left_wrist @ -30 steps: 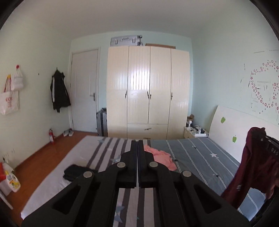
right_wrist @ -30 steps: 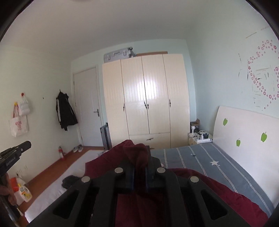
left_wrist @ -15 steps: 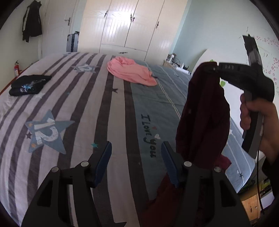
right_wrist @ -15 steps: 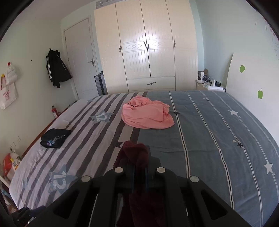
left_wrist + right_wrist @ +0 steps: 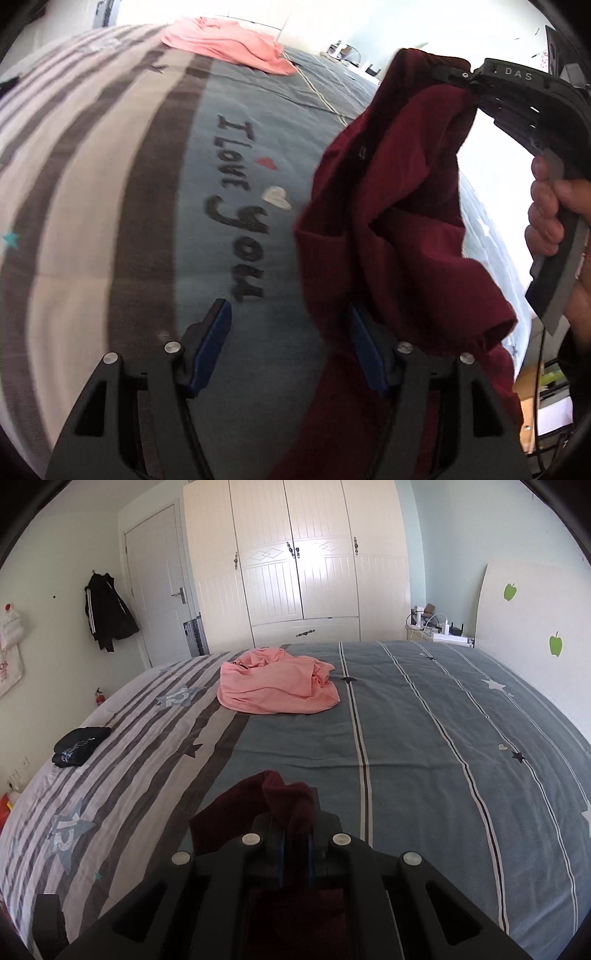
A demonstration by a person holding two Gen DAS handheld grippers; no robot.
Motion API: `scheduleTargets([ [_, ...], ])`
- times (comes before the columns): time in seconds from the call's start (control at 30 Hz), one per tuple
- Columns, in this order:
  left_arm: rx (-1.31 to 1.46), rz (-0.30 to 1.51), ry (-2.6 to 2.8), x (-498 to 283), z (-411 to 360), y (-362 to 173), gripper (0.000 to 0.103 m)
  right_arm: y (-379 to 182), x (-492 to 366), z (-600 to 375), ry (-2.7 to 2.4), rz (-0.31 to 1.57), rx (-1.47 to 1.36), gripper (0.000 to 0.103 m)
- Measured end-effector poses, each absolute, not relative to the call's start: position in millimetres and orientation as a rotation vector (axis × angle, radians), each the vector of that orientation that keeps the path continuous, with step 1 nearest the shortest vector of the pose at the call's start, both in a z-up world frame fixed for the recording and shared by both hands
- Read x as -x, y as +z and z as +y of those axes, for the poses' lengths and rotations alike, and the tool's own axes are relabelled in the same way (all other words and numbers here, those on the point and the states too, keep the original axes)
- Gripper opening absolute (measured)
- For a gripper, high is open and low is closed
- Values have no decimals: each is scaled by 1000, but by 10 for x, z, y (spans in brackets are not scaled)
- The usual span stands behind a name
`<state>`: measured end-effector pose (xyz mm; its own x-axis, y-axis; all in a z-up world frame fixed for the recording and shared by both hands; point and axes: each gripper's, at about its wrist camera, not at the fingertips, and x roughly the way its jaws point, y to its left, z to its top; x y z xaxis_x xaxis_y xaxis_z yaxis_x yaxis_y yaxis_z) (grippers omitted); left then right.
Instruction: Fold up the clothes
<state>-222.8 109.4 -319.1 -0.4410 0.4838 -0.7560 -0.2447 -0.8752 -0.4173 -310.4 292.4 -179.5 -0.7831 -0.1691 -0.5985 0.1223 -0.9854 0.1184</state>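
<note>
A dark red garment (image 5: 399,221) hangs in the air over the bed, pinched at its top by my right gripper (image 5: 471,83), which a hand (image 5: 550,210) holds. In the right wrist view the right gripper (image 5: 295,834) is shut on a bunch of the dark red garment (image 5: 284,797). My left gripper (image 5: 291,343) is open, low over the bed (image 5: 122,184); its right finger (image 5: 365,350) touches the hanging cloth's lower edge. A crumpled pink garment (image 5: 277,683) lies farther up the bed. A folded black garment (image 5: 79,746) rests near the bed's left edge.
The bedcover is grey-and-white striped on the left and blue-grey on the right (image 5: 424,738), with "I love you" lettering (image 5: 240,199). A cream wardrobe (image 5: 295,561), a door (image 5: 155,583) and a hanging black jacket (image 5: 109,611) stand beyond the bed. The headboard (image 5: 532,620) lines the right side.
My left gripper went from shut to open, tipped down toward the bed and closed in on the hanging red garment. My right gripper kept its hold and tilted downward.
</note>
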Motion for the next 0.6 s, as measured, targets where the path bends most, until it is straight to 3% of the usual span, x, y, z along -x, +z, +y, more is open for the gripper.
scheduleTargets([
  [0.03, 1326, -334, 2309, 2216, 1146, -3202, 43, -1809, 3111, 2956, -2828, -116, -957, 7],
  [0.07, 1317, -324, 2292, 2203, 1197, -3214, 18, -1823, 3118, 2988, -2829, -123, -955, 7],
  [0.13, 1306, -305, 2281, 2185, 1272, -3227, 2, -1831, 3115, 3016, -2835, -132, -953, 7],
  [0.23, 1278, -373, 2362, 2186, 1111, -3126, 2, -1825, 3081, 3060, -2845, -167, -946, 7],
  [0.43, 1070, -461, 2669, 2117, 472, -2421, 2, -1474, 2833, 2992, -2908, -151, -847, 7],
  [0.6, 769, -409, 2884, 1877, 60, -1185, 1, -797, 2477, 2816, -2937, -158, -697, 7],
])
